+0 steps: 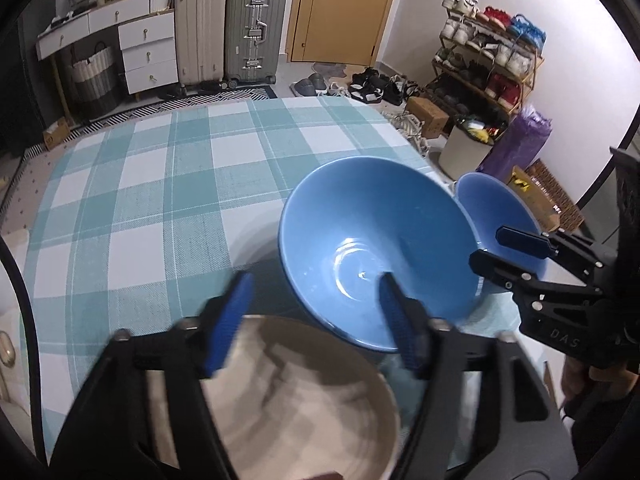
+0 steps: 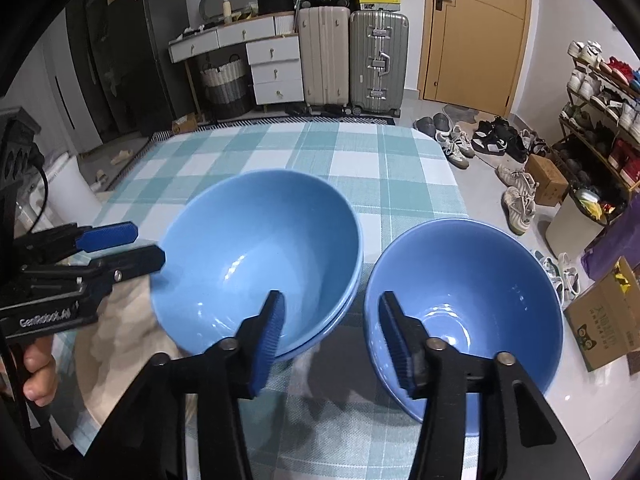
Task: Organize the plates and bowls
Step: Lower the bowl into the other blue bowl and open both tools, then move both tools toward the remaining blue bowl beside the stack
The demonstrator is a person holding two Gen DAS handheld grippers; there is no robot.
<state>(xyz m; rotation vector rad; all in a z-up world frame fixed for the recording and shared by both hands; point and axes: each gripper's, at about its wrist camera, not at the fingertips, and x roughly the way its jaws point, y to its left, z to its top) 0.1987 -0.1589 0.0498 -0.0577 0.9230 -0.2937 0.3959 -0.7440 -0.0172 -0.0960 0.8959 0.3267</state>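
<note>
Your left tool (image 1: pixel 316 320) is released, its blue pads spread wide with nothing between them; just ahead of it and a little to its right sits the stacked blue bowl (image 1: pixel 376 252), which the right wrist view shows as one bowl nested in another, two rims visible at the near-right side (image 2: pixel 260 256); directly under your left tool lies a beige plate (image 1: pixel 304 400), blurred in that view, its far edge close to the stacked bowl; I cannot tell whether they touch.

Your right tool (image 2: pixel 332 336) is also released, pads apart and gripping nothing; its left pad (image 2: pixel 270 336) hangs over the near rim of the stacked bowl, and its right pad (image 2: pixel 394 340) over the near-left rim of the single blue bowl (image 2: pixel 472 312); the gap between the two bowls runs straight ahead between the pads; the bowls stand close, side by side, on the checked cloth of the bench (image 2: pixel 360 160); the single bowl stands at the bench's right edge.

From your right tool, the left tool (image 2: pixel 132 248) shows off to the left, beyond the stacked bowl, above the plate (image 2: pixel 120 344).
</note>
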